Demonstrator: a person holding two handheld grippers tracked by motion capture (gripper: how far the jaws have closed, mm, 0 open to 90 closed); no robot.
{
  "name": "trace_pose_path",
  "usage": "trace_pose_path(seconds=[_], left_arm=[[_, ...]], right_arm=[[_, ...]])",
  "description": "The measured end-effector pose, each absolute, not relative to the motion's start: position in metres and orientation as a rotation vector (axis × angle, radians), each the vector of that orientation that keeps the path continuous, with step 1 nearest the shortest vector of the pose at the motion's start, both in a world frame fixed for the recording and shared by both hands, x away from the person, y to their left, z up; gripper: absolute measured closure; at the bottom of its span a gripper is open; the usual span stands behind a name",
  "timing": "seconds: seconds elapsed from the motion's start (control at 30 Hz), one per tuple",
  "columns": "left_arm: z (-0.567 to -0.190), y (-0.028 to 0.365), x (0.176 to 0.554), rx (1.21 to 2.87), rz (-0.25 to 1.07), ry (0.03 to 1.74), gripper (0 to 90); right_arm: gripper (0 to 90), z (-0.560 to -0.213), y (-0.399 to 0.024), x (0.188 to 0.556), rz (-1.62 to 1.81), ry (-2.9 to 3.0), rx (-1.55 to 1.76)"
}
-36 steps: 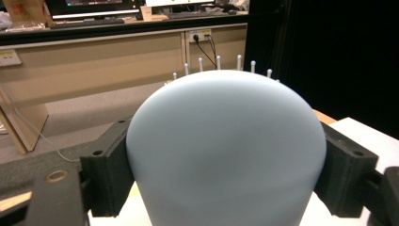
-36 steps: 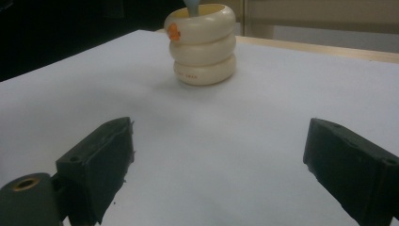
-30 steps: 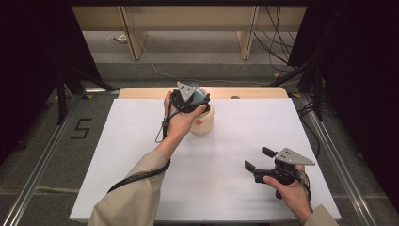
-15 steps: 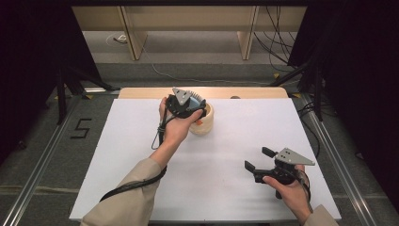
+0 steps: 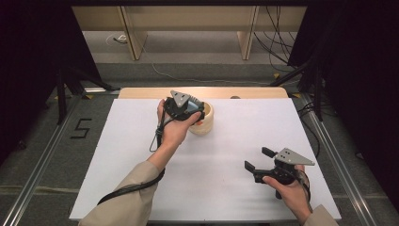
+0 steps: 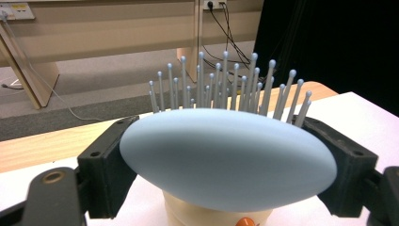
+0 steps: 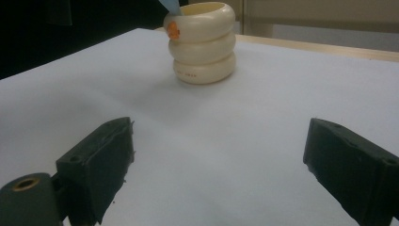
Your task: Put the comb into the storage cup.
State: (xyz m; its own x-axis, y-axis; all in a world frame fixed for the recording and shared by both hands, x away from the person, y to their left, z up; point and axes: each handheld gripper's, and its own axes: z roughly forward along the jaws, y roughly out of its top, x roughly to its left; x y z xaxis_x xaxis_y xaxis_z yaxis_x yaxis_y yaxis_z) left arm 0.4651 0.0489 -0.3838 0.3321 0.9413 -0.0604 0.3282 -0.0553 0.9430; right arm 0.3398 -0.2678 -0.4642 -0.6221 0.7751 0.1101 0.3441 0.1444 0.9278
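Left gripper view shows the left gripper (image 6: 226, 160) clamped across a pale blue hairbrush (image 6: 228, 160), bristles facing away, directly above the cream ribbed cup (image 6: 216, 214). To seat it well, the brush should probably descend straight, centred over the cup's mouth. Well apart from the cup, the right gripper (image 7: 216, 174) rests spread wide, holding nothing.

In the high view the hand and the left gripper (image 5: 184, 107) cover the blue brush. In the left gripper view the brush (image 6: 228, 157) hides most of the cream holder (image 6: 214, 216), and the bottom edge cuts off an orange bit (image 6: 245, 221)
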Motion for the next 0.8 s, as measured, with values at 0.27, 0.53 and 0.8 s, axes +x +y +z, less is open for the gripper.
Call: trace_pose_path(seconds=[0.27, 0.53, 0.8], left_arm=[[-0.3854, 0.0492, 0.4639, 1.605, 0.766, 1.181, 18.3], [-0.3902, 0.0524, 0.4625, 1.618, 0.760, 1.190, 17.9], [-0.3922, 0.0534, 0.4626, 1.622, 0.752, 1.191, 17.6]], right_arm=[[9.9, -0.4644, -0.2677, 0.3398, 1.475, 2.035, 1.073], [9.9, -0.4645, -0.2676, 0.3400, 1.471, 2.035, 1.076], [9.9, -0.4646, -0.2677, 0.3399, 1.472, 2.034, 1.077]])
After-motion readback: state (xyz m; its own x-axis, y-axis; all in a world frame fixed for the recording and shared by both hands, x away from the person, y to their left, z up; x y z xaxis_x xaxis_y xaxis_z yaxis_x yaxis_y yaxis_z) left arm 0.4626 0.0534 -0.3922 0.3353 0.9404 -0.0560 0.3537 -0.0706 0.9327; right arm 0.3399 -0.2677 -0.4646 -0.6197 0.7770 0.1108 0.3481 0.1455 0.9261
